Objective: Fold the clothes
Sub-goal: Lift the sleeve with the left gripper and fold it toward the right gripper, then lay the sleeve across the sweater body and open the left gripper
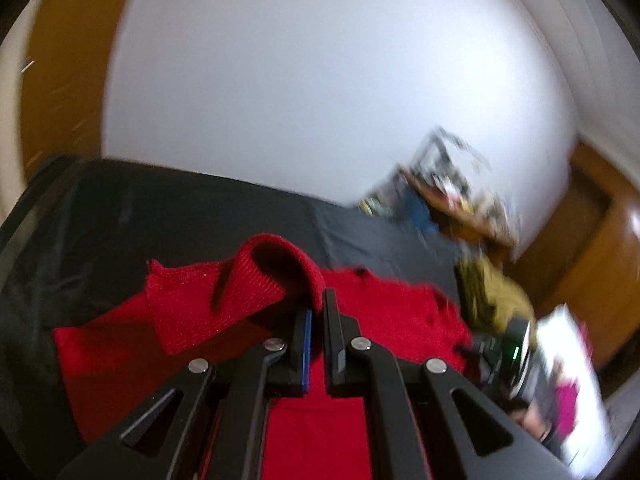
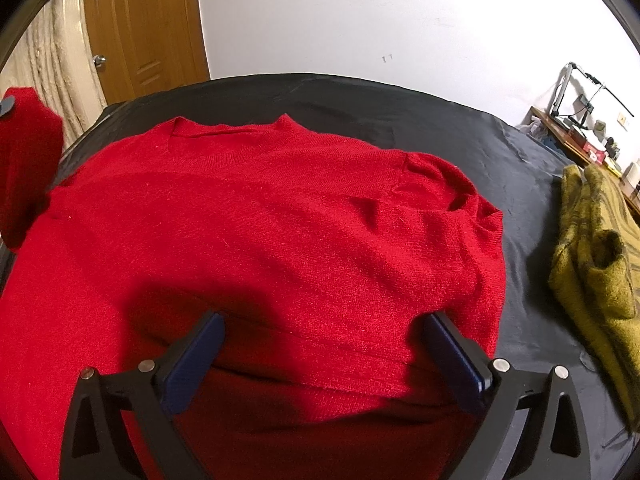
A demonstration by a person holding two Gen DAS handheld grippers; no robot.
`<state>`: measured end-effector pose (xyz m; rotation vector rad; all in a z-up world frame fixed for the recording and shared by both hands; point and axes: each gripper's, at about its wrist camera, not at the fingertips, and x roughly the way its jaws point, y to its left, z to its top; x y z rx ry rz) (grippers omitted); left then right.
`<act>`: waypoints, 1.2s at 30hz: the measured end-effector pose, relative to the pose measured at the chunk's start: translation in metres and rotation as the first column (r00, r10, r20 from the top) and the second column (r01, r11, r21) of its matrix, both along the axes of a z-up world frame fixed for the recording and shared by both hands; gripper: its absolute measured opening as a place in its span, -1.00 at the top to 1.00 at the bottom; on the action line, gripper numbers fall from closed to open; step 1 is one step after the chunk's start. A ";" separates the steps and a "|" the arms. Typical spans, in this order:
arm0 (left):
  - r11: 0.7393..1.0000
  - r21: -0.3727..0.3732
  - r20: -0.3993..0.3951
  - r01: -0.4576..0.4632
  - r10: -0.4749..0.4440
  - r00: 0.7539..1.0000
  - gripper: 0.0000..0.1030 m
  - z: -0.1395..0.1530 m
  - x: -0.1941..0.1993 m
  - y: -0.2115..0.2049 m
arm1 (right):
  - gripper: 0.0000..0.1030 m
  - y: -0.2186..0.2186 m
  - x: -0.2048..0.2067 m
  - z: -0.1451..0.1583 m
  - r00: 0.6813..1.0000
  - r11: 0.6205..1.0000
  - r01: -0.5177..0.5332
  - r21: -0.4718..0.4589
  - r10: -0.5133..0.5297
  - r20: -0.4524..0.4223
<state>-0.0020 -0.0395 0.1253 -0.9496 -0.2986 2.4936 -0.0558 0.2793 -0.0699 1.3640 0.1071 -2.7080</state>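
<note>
The red sweater (image 2: 256, 216) lies spread on a black sheet (image 2: 400, 112) that covers the table, its neckline toward the white wall (image 2: 340, 12). The right gripper (image 2: 320, 344) points steeply down over the lower hem, and its jaws stand wide apart, with the blue pads (image 2: 196, 360) resting at the fabric but not squeezing it. The left gripper (image 1: 316, 320) is tilted and points down more gently; its jaws are pressed together and pinch the ribbed cuff of the sleeve (image 1: 256, 280), which is lifted above the sweater body. An olive-yellow garment (image 2: 592, 252) lies well apart at the right side.
</note>
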 end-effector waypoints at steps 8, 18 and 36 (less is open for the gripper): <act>0.912 -0.334 0.000 0.238 -0.252 0.968 0.90 -0.048 0.014 0.119 | -0.98 0.000 0.000 0.000 1.000 1.000 -0.001 0.000 0.001 0.000; 0.689 -0.648 0.035 0.323 -0.397 0.917 0.77 -0.105 0.055 0.172 | -0.98 0.000 0.000 -0.001 1.000 1.000 0.000 0.000 0.000 0.000; 0.720 -0.607 -0.048 0.337 -0.456 0.889 -0.57 -0.099 0.091 0.169 | -0.98 0.000 -0.001 -0.001 1.000 1.000 -0.001 0.001 0.001 0.000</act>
